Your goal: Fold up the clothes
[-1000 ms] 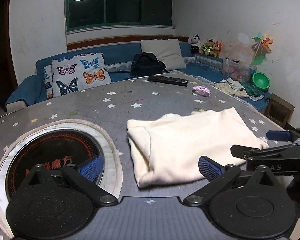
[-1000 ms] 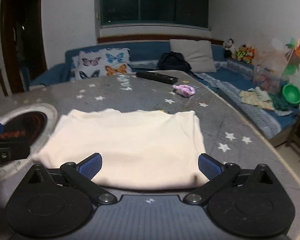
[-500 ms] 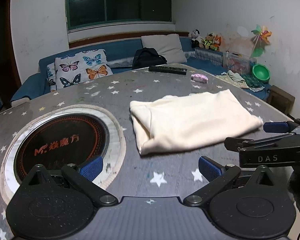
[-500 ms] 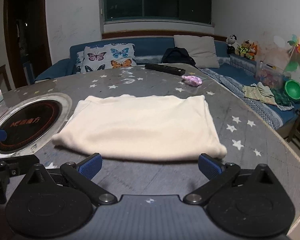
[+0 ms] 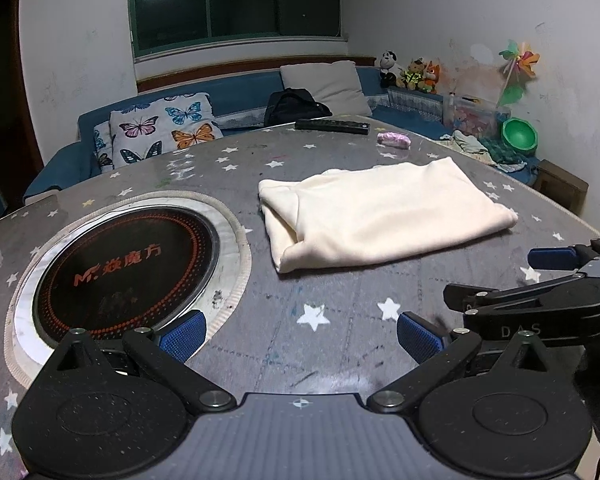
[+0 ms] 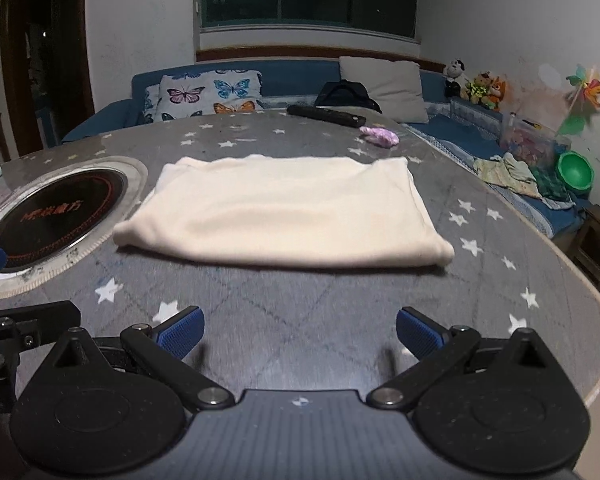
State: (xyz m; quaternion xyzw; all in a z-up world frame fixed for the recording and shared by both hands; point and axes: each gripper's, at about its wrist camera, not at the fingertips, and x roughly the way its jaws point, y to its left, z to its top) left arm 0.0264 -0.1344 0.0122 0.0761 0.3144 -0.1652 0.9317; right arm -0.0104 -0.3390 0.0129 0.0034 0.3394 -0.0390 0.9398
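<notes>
Cream garment (image 6: 284, 212) lies folded flat on the tabletop (image 6: 300, 320), ahead of both tongs and apart from them, long axis running left-right. Right tongs (image 6: 298, 334) face it squarely and sit nearer; left tongs (image 5: 298, 336) lie off its left end. Both are spread, holding nothing.

The black round cooktop (image 5: 124, 276) set into the surface carries an orange logo shaped like an "M" followed by orange Chinese characters; in the right wrist view the same print is too blurred to read. The right hand-held gripper (image 5: 540, 312), seen from the left wrist view, bears the pale letters "DAS" on its black body.
</notes>
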